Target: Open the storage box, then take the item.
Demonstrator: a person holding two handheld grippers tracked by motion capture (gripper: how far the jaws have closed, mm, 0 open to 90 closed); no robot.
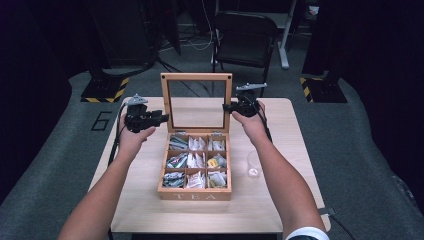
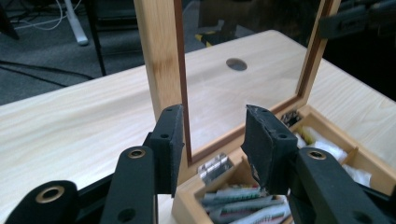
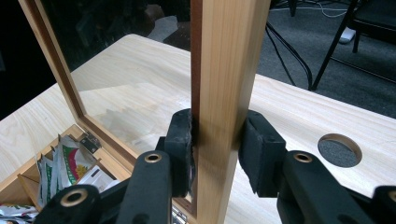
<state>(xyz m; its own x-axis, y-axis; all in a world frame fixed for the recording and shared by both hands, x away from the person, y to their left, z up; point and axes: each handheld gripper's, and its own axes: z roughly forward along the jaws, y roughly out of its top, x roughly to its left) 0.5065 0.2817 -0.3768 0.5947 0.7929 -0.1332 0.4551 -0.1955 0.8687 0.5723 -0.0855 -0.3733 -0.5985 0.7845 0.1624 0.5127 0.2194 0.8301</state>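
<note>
One camera hangs high over the person's side, looking forward and down across the whole tabletop (image 1: 150, 210). Two others ride the hands, close in, facing each other across the upright glass lid (image 1: 196, 78), which all three share.

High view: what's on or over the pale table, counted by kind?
Light wooden tea box with a glass-paned lid: 1
Black two-jaw grippers: 2, the left gripper and the right gripper
Small clear cup: 1
Total: 4
</note>
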